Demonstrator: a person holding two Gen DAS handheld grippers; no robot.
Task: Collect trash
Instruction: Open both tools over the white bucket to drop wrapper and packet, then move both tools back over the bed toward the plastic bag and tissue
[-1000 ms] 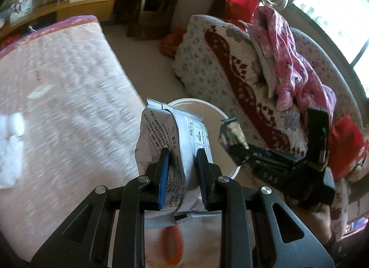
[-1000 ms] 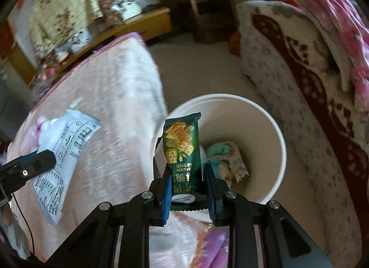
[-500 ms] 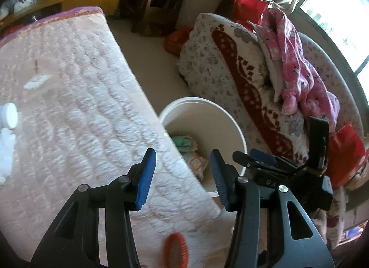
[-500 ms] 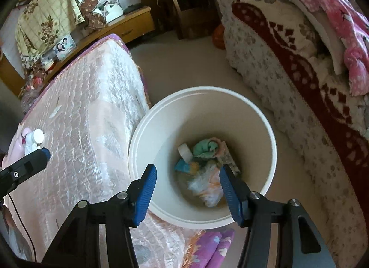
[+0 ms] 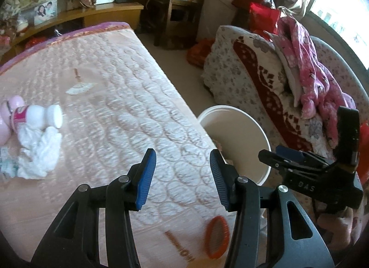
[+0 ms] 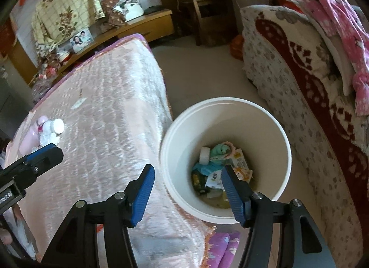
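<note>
White bin holds trash; both jaws empty, left gripper open, right gripper opening. Next: tissue at bed's left edge.

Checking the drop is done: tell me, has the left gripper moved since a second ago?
Yes. The left gripper, now empty, has swung left off the white bin and over the pink bedspread.
</note>
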